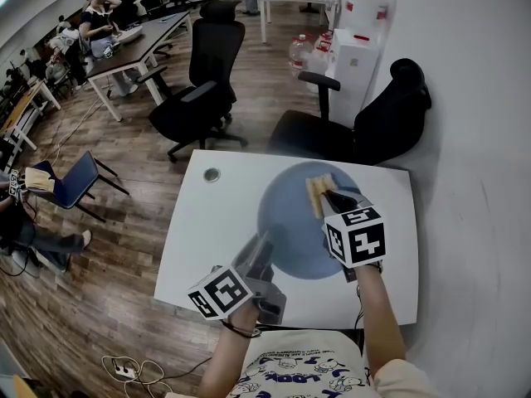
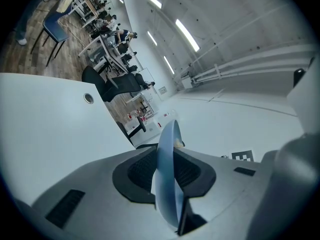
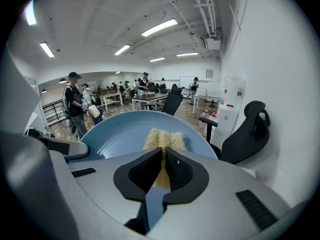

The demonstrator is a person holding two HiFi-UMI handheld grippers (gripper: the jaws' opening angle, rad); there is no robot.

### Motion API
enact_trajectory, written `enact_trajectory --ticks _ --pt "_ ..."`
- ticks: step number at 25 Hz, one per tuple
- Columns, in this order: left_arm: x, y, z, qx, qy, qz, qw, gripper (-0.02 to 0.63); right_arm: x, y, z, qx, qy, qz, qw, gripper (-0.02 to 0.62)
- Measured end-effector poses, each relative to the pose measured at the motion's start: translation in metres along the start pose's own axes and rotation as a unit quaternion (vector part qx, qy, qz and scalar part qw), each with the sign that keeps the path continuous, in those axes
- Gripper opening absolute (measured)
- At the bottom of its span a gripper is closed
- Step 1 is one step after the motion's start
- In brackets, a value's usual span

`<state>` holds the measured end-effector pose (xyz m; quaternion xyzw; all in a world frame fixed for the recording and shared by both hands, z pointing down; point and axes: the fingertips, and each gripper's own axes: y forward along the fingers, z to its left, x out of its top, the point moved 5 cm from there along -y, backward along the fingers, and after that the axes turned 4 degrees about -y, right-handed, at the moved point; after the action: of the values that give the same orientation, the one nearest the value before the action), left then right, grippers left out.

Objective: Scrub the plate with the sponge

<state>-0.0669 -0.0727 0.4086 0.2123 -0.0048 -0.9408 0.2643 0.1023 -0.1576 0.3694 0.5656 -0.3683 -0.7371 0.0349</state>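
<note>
A large blue plate [image 1: 290,214] lies over the white table [image 1: 207,222], seen in the head view at centre. My left gripper [image 1: 264,251] is shut on the plate's near-left rim; in the left gripper view the plate [image 2: 167,169] shows edge-on between the jaws of the left gripper [image 2: 167,171]. My right gripper [image 1: 332,199] is shut on a yellow sponge [image 1: 317,193] that rests on the plate's far-right part. In the right gripper view the sponge [image 3: 165,140] sticks out past the right gripper [image 3: 163,169] onto the plate [image 3: 125,134].
Two black office chairs [image 1: 203,85] [image 1: 365,127] stand just beyond the table's far edge. A small round cable hole [image 1: 212,174] sits in the table's far-left corner. A white wall runs along the right. People sit at desks [image 1: 137,44] at the back left.
</note>
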Motion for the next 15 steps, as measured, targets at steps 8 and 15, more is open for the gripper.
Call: enact_trajectory --ticks 8,15 --pt "0.001 0.004 0.0 0.005 -0.003 -0.001 1.0 0.077 0.005 0.006 0.007 0.013 -0.01 -0.005 1.0 0.038" --pt "0.001 0.005 0.003 0.007 -0.004 -0.002 1.0 0.077 0.005 0.011 0.013 0.022 -0.016 -0.011 1.0 0.038"
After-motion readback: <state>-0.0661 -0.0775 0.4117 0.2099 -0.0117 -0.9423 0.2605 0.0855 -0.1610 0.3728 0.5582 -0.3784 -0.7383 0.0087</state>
